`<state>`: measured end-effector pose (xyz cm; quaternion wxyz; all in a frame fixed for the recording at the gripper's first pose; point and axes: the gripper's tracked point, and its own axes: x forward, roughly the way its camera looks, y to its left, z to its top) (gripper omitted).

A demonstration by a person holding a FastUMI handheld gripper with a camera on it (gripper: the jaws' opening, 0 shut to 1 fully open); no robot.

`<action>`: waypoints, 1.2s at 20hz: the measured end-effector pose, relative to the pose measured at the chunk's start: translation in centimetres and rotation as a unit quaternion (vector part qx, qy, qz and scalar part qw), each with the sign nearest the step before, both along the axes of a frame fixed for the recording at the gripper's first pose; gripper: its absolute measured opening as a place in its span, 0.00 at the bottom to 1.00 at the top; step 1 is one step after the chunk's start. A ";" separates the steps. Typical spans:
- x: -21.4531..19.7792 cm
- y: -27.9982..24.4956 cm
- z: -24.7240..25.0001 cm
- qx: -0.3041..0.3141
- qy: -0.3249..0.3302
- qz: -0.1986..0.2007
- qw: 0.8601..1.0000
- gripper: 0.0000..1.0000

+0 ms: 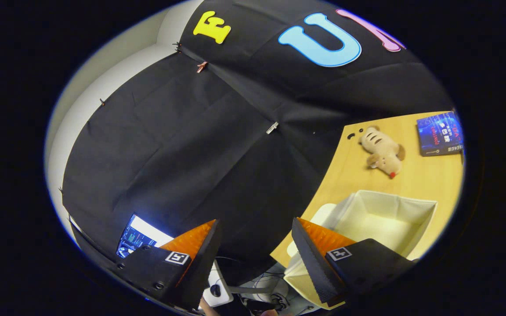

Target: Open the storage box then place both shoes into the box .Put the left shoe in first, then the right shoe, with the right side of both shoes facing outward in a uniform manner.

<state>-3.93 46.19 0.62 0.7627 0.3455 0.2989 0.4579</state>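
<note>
The gripper (255,237) hung with its fingers spread wide and nothing between them, the gap looking onto the black cloth wall (182,145). Below the fingers lay a tangle of cables (257,298) and a small white device (215,294). Beside the left finger a lit screen (136,239) glowed at the foot of the cloth.

Just beyond the right finger sat the storage box (384,215), a pale fabric box with its top open and its inside bare. A white lid-like flap (321,215) lay against its near side. The box rested on a light wooden table (428,180), whose near corner reached toward the right finger.

Farther along the table, past the box and apart from it, a plush toy (382,151) lay on its side, tan with dark stripes and a red tip. Beyond it, near the table's far end, sat a dark blue book (439,134).
</note>
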 end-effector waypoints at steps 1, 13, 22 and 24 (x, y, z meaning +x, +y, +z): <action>0.4 -1.6 -0.4 -0.011 -0.005 -0.013 1.000 0.97; 0.0 -27.3 -15.1 -0.196 0.076 -0.173 0.962 0.98; -3.1 -35.7 -30.2 -0.324 0.171 -0.151 0.918 0.97; -3.4 -35.1 -32.4 -0.331 0.180 -0.125 0.918 0.97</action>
